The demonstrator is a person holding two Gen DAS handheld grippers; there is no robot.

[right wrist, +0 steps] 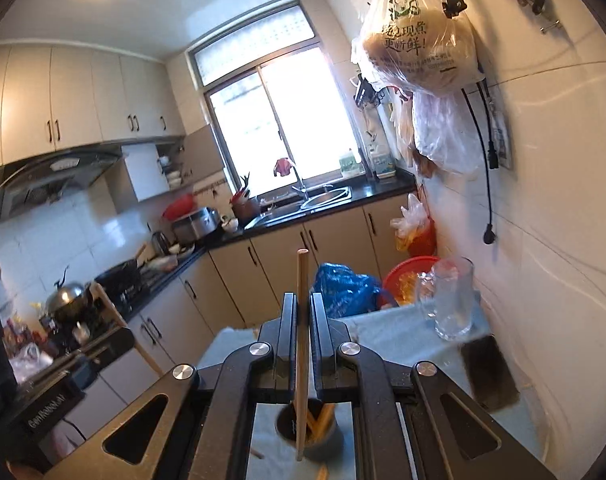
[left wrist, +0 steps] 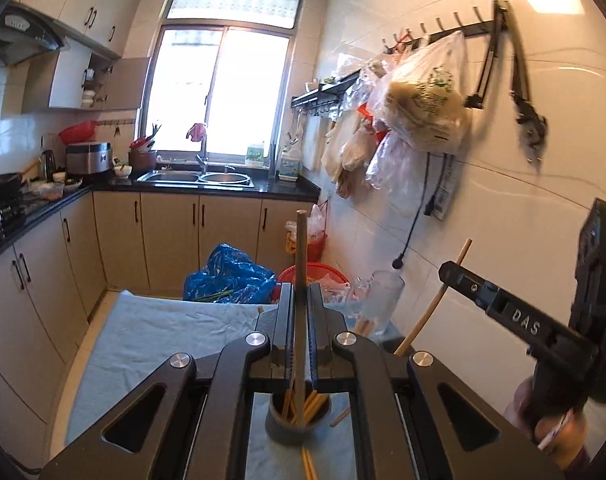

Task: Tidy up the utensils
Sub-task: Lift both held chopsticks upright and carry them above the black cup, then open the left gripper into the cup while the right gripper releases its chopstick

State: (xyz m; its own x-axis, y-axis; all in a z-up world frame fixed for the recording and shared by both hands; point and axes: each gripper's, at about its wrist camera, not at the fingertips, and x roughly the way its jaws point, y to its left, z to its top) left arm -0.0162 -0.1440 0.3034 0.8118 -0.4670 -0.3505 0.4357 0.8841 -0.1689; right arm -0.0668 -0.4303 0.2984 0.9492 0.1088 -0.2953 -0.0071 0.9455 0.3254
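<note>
My left gripper [left wrist: 300,300] is shut on a wooden chopstick [left wrist: 301,248] held upright, its lower end inside a grey cup [left wrist: 299,426] that holds several chopsticks. My right gripper [right wrist: 301,312] is shut on another chopstick [right wrist: 302,280], also upright, its lower end over the same grey cup [right wrist: 309,436]. The right gripper also shows in the left wrist view [left wrist: 447,272], holding its chopstick [left wrist: 431,304] at the right. Loose chopsticks [left wrist: 309,462] lie on the blue cloth [left wrist: 163,332] beside the cup.
A clear glass mug [right wrist: 451,300] stands at the table's far right, also seen in the left wrist view [left wrist: 383,300]. A dark phone [right wrist: 489,372] lies by the wall. Blue bag [left wrist: 231,276] and red basket [right wrist: 407,280] sit beyond the table. Bags [left wrist: 427,108] hang on the wall.
</note>
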